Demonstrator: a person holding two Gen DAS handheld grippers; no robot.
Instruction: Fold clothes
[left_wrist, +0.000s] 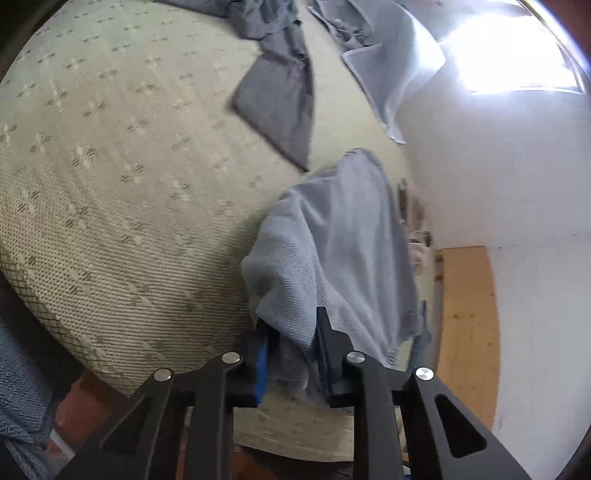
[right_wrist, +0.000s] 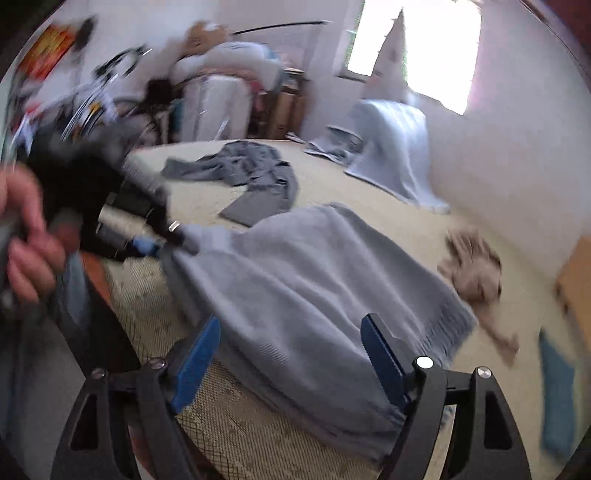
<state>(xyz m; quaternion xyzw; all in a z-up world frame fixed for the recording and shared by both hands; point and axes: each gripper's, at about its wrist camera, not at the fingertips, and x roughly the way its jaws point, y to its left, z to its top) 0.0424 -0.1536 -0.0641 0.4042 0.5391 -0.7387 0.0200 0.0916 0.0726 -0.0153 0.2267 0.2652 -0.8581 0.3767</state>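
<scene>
Cream patterned mattress (left_wrist: 110, 177) bears grey towel (right_wrist: 314, 280), white walls (left_wrist: 498, 192) behind.

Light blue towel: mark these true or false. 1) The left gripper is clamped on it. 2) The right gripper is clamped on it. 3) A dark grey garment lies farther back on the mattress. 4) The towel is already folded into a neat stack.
1) True: the left gripper pinches a bunched edge of the light blue towel.
2) False: the right gripper stands open, its pads on either side of the towel, not pressing it.
3) True: the dark grey garment lies on the mattress.
4) False: it lies loosely spread out.
</scene>
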